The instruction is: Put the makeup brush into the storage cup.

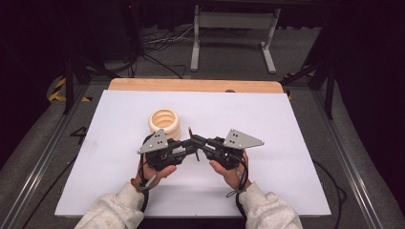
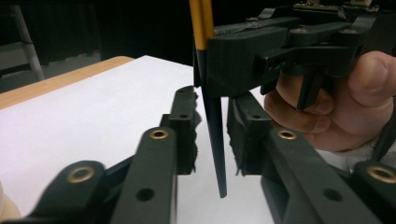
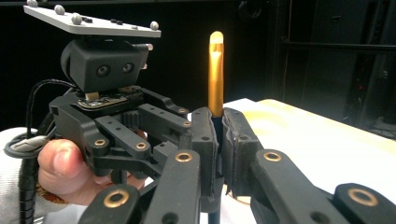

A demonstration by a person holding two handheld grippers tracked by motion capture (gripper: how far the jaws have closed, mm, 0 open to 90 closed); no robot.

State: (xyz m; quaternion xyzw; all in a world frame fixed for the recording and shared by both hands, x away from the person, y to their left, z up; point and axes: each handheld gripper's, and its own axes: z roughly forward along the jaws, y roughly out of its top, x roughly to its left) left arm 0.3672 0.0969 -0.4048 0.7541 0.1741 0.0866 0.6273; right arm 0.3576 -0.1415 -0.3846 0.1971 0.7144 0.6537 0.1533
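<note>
At table centre, over the white rectangular sheet point(image 1: 267, 143) on the wooden tabletop, both tools meet around 1 object: a slender brush with a gold ferrule and a black tapered handle point(image 2: 212, 130).

Left: a cream ribbed ring-shaped holder point(image 1: 164, 123) stands on the sheet just behind the left gripper point(image 1: 191, 144). In the left gripper view its 2 jaws stand apart, one on either side of the handle, with visible gaps on both sides; so this tool is released, not yet bearing on the brush. The handle tip hangs below the jaw pads, pointing down, clear of the sheet.

Centre: the brush stands close to upright, gold end up, black taper down point(image 3: 215, 74).

Right: the right gripper point(image 3: 218, 140) is clenched on the brush just below the gold ferrule, pads pressed to both sides, the person's hand point(image 1: 228, 169) squeezing the trigger.

Judgement on the step: this reads as a handover, right to left.
1. Keep the right grip firm until the left jaws bear on the handle.
2. Centre the handle between the left pads first; the taper is thin and smooth, so an off-centre squeeze may tilt it.
3. Close left slowly, then release right.
4. Hold the brush vertical throughout; the holder's opening sits near, likely the destination.

Risk: early release by the right drops the brush.
</note>
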